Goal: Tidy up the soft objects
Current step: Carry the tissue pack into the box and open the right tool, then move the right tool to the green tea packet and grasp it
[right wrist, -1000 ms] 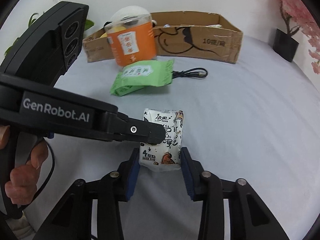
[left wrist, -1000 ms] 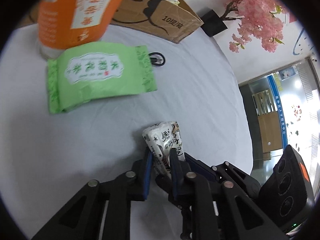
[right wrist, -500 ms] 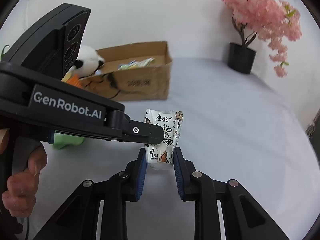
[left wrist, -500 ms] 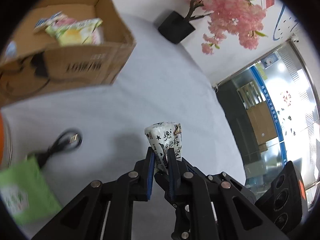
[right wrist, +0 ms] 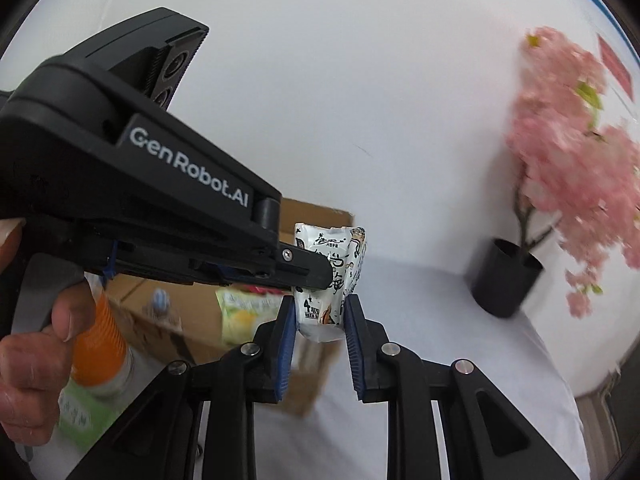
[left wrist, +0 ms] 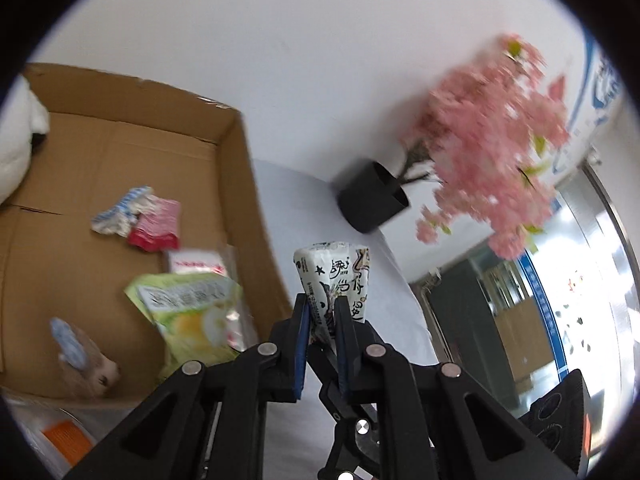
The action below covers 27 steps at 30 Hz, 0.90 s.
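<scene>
We see a glossy, crinkled film packet (left wrist: pixel 334 276) between ribbed blue pads (right wrist: pixel 285 344) on matt black plastic fingers with shiny metal rivets. Far left, the cardboard box (left wrist: pixel 236 184) looks rough and matt; the table cover (right wrist: pixel 432 304) looks smooth and dull.

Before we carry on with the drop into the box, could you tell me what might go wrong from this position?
1. Both the left gripper and the right gripper clamp the white packet; uneven release could tug or tear it.
2. The packet looks short of the cardboard box wall, so dropping now may land it on the table.
3. The potted pink tree stands close; a wide swing could knock it.
</scene>
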### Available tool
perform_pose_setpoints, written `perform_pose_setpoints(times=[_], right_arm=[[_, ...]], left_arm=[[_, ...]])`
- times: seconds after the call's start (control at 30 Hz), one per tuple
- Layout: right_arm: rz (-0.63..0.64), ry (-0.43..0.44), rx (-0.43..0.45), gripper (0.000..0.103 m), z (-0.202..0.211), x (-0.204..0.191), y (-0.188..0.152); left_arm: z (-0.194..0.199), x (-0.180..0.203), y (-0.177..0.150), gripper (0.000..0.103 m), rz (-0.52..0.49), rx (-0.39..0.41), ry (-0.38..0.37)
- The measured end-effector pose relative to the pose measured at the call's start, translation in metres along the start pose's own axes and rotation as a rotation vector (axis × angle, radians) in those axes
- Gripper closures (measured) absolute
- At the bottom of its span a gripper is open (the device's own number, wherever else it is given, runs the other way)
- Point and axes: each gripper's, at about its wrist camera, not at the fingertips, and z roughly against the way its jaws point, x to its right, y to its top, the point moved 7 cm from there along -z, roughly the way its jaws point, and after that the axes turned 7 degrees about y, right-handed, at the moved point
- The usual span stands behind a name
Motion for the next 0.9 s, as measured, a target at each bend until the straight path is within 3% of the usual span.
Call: perform_pose_setpoints(times=[0.1,0.23,0.3,0.37,0.43,0.53,0.7,0.83,0.9], right_arm=[[0.003,0.076,0.003,0.081,-0.031,-0.006,0.011],[-0.087,0.18,-0.05,0.079,-0.068,-0.006,0.01],[-0.098,0.187,-0.078,0.073,-0.076,-0.005,0.01],[-0.1,0.195,-0.092,0.066,-0.084,0.004,0.013],[-0.121,0.199,-0.088,0.053,-0.083,0.009,0.017],[-0.146,0.203,-0.04,0.032,-0.065,0.015,0.024],[-0.108,0.215,0.06,0.008,0.002,0.002,0.025],[-0.117,0.336,0.072,0.002,0.055,-0.025,0.009],[-0.147,0.425,0.033,0.0,0.072,-0.046,-0.007]], left_arm=[[-0.005,-0.024,0.013,0.092,0.054,-0.004,0.058],[-0.014,-0.043,0.019,0.092,0.086,-0.031,0.106],[-0.017,-0.045,0.02,0.092,0.096,-0.051,0.109],[-0.018,-0.042,0.02,0.085,0.073,-0.061,0.135],[-0.014,-0.035,0.018,0.059,0.043,-0.076,0.136],[0.005,-0.026,0.018,0.04,0.005,-0.033,0.15],[0.064,-0.017,0.009,0.038,-0.111,0.062,0.176],[0.122,-0.016,-0.017,0.034,-0.22,0.142,0.215],[0.147,-0.021,-0.033,0.032,-0.25,0.166,0.23]])
